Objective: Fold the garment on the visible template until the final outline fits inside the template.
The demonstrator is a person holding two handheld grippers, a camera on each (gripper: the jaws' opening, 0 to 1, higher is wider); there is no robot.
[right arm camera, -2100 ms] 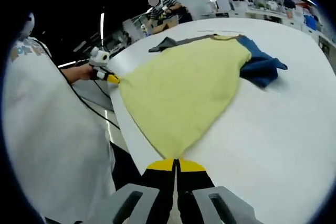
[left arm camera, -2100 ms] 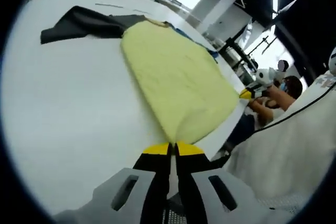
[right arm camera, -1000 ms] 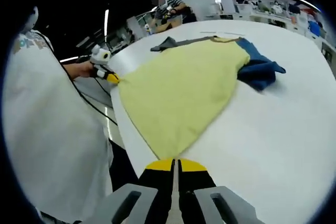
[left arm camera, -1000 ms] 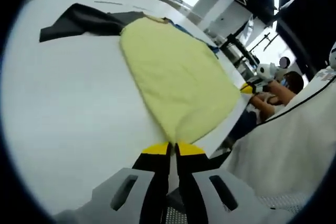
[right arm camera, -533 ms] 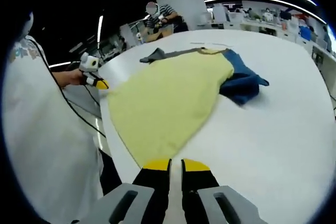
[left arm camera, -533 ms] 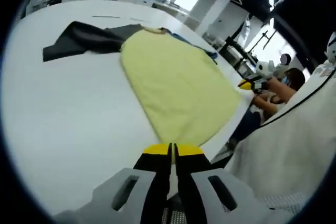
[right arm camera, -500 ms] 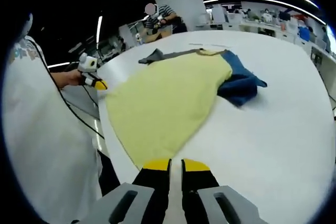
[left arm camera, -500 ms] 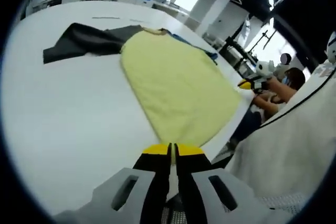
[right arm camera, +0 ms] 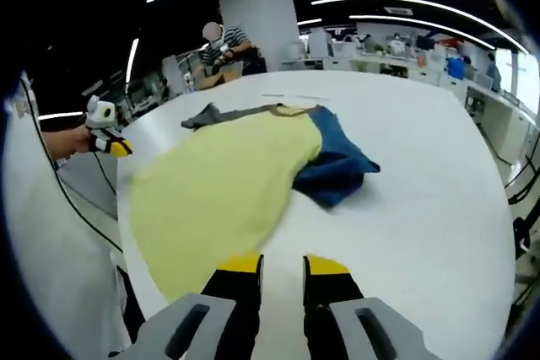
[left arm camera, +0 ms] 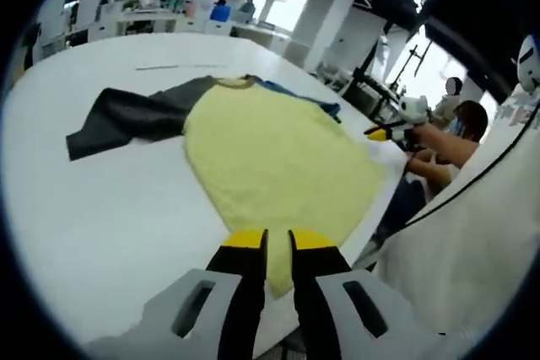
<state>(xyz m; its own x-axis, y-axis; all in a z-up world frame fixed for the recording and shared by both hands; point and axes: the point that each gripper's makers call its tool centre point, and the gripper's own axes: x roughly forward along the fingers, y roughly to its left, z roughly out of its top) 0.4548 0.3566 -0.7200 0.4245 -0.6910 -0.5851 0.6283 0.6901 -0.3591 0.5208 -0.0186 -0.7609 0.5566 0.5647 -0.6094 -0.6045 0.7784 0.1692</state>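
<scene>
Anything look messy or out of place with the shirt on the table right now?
Yes. The shirt lies uneven: its blue sleeve is bunched in a heap, the grey sleeve sprawls outward, and the hem hangs off the table edge.

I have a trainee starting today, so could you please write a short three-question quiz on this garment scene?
1. True or false: the left gripper has its jaws shut on the yellow garment.
2. Which sleeve lies bunched beside the garment's body in the right gripper view: A) the dark grey sleeve, B) the blue sleeve, C) a red sleeve?
3. Fill in: the garment lies on a ____ table.

Key: 1 false, the jaws stand apart; 2 B; 3 white.
</scene>
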